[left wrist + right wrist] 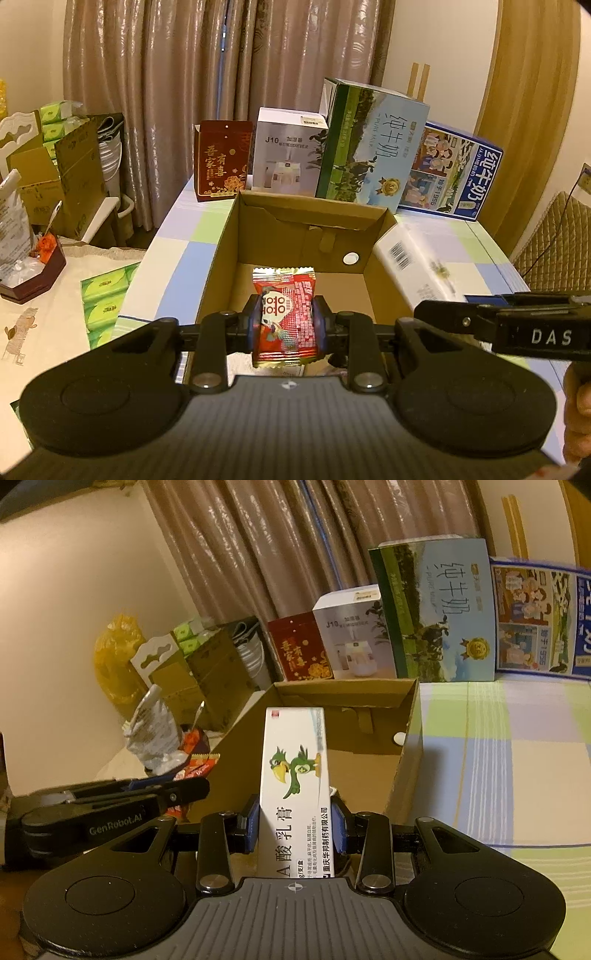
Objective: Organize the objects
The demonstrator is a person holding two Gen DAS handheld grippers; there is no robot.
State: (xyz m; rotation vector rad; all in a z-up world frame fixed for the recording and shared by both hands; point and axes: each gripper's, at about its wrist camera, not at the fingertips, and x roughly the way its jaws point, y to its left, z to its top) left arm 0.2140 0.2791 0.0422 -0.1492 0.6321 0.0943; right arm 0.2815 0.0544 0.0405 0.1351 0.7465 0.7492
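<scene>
Gripping a red foil snack packet (286, 314) over the open brown cardboard box (225, 236), your left gripper (286, 326); only the right view shows your right gripper (295, 825) clamping a white ointment carton (295, 775)

Near end of red snack packet (286, 317) hidden behind gripper body, white ointment box (295, 794) cut off likewise, white carton (421, 266) beside cardboard box blurred, possibly moving
</scene>
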